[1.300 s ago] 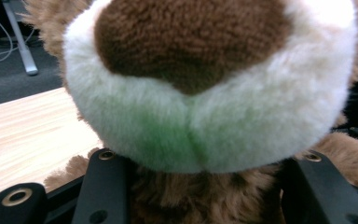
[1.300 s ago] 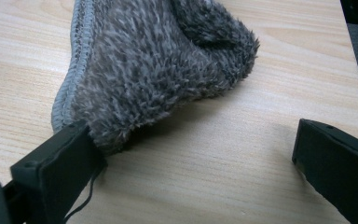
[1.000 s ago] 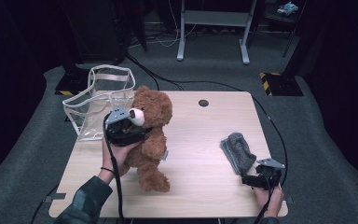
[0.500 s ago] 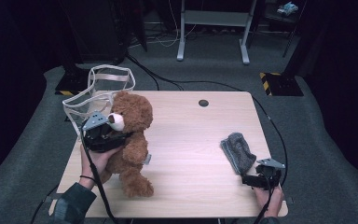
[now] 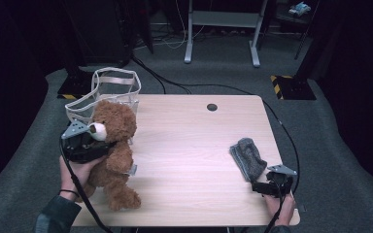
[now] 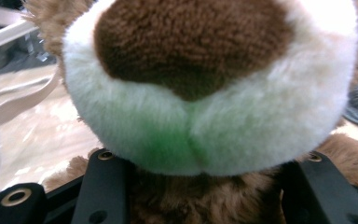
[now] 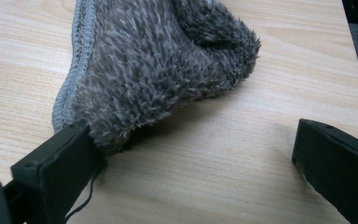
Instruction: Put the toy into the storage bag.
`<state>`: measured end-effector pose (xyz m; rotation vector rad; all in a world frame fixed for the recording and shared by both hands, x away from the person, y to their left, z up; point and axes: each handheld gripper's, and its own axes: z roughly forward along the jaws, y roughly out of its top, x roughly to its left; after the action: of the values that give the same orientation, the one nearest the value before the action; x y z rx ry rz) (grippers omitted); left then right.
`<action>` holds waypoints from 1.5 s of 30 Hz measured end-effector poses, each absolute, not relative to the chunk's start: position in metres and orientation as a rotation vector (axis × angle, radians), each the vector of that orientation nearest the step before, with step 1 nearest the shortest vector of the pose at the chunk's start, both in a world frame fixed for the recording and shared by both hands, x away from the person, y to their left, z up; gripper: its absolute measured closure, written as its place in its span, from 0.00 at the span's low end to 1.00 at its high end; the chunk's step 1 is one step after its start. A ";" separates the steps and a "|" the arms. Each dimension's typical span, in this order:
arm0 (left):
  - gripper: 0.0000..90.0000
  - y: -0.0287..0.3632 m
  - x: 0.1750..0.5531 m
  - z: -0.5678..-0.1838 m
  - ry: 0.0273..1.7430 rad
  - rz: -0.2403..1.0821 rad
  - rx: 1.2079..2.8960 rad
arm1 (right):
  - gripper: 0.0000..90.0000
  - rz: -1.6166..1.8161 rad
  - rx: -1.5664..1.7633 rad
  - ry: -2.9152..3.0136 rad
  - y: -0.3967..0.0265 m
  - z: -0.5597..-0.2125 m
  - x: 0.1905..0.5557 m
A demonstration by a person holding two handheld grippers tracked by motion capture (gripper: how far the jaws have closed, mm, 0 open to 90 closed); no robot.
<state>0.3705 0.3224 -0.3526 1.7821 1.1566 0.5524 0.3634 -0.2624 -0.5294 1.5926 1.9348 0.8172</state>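
Teddy bear (image 5: 112,155) is sitting clamped in my left gripper (image 5: 85,143) at the table's (image 5: 189,145) left edge, beside the clear bag (image 5: 109,90); my right gripper (image 5: 267,187) is gaping open near the grey mitt (image 5: 247,158).

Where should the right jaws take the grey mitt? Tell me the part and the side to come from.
Take the mitt by its near end. It lies flat on the table, so there is no height to clamp across. Come in low from the person's side with the right gripper, whose jaws stand open, slide one jaw under the hem and pinch it.
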 end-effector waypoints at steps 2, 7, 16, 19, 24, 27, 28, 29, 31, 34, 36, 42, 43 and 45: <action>0.57 0.329 0.370 -0.355 1.191 0.545 1.785 | 0.01 0.819 1.592 1.935 -0.262 -0.529 0.363; 0.57 0.341 0.371 -0.361 1.274 0.532 1.834 | 0.01 0.817 1.592 1.935 -0.262 -0.529 0.363; 0.56 0.349 0.398 -0.396 1.425 0.471 1.954 | 0.01 0.817 1.592 1.935 -0.262 -0.529 0.363; 0.56 0.350 0.409 -0.412 1.476 0.430 2.004 | 0.01 0.816 1.587 1.936 -0.263 -0.529 0.364; 0.53 0.349 0.427 -0.426 1.537 0.402 2.009 | 0.01 0.816 1.586 1.936 -0.263 -0.530 0.364; 0.51 0.345 0.434 -0.431 1.559 0.369 2.033 | 0.01 0.815 1.587 1.935 -0.263 -0.530 0.364; 0.50 0.343 0.437 -0.432 1.566 0.360 2.047 | 0.01 0.817 1.597 1.931 -0.262 -0.530 0.363; 0.49 0.342 0.439 -0.434 1.580 0.359 2.060 | 0.01 0.817 1.597 1.932 -0.263 -0.530 0.364; 0.49 0.340 0.443 -0.440 1.598 0.333 2.082 | 0.01 0.817 1.596 1.931 -0.262 -0.530 0.363; 0.47 0.343 0.450 -0.451 1.625 0.282 2.127 | 0.01 0.816 1.596 1.931 -0.262 -0.530 0.363; 0.47 0.344 0.451 -0.451 1.626 0.270 2.125 | 0.01 0.815 1.596 1.931 -0.262 -0.529 0.363; 0.45 0.342 0.450 -0.451 1.616 0.231 2.165 | 0.01 0.816 1.580 1.935 -0.263 -0.530 0.364; 0.45 0.343 0.450 -0.451 1.618 0.224 2.168 | 0.01 0.815 1.587 1.934 -0.263 -0.530 0.363; 0.45 0.342 0.449 -0.452 1.620 0.227 2.165 | 0.01 0.815 1.588 1.934 -0.263 -0.530 0.364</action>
<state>0.4491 0.3423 -0.4519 2.1648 1.6196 0.2272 0.3635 -0.2626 -0.5296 1.5882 1.9336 0.8145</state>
